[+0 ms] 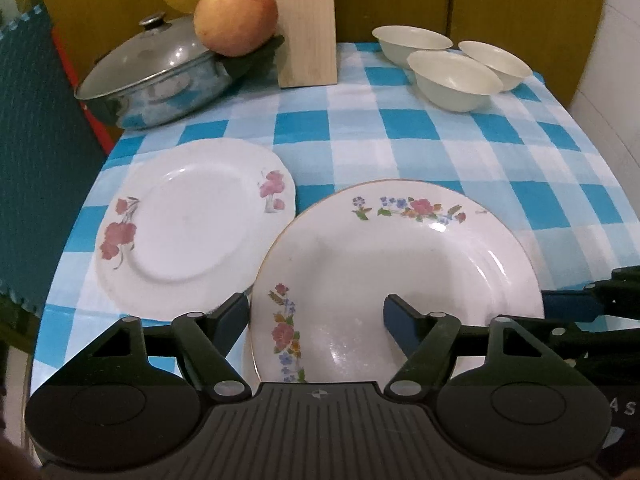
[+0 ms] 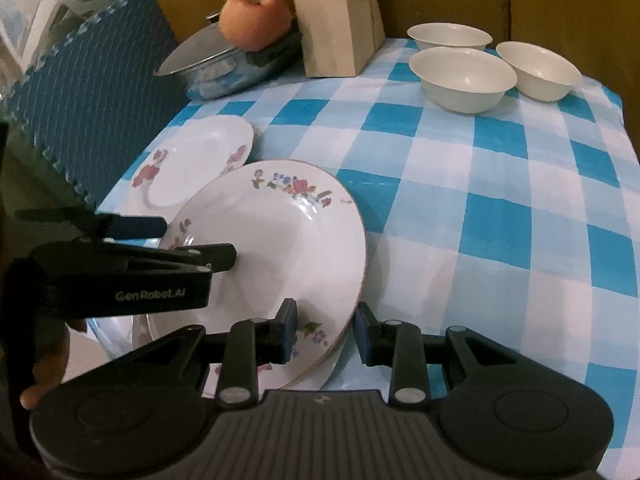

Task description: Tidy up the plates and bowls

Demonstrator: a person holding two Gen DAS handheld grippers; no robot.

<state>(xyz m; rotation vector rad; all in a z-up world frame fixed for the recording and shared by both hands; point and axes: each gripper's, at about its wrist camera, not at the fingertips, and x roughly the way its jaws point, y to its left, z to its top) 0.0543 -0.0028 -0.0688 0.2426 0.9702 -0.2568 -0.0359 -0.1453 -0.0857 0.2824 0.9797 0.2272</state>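
My right gripper (image 2: pixel 325 330) clamps the gold-rimmed plate's (image 2: pixel 280 240) near rim; my left gripper (image 1: pixel 316 316) straddles its opposite rim, pads not pressing.

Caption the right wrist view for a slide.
Right gripper straddles the rim of a tilted floral plate; left gripper beside it, three white bowls behind.

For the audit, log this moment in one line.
right tool: clamps flowered plate rim | left tool: open, astride rim | bowls: unstacked
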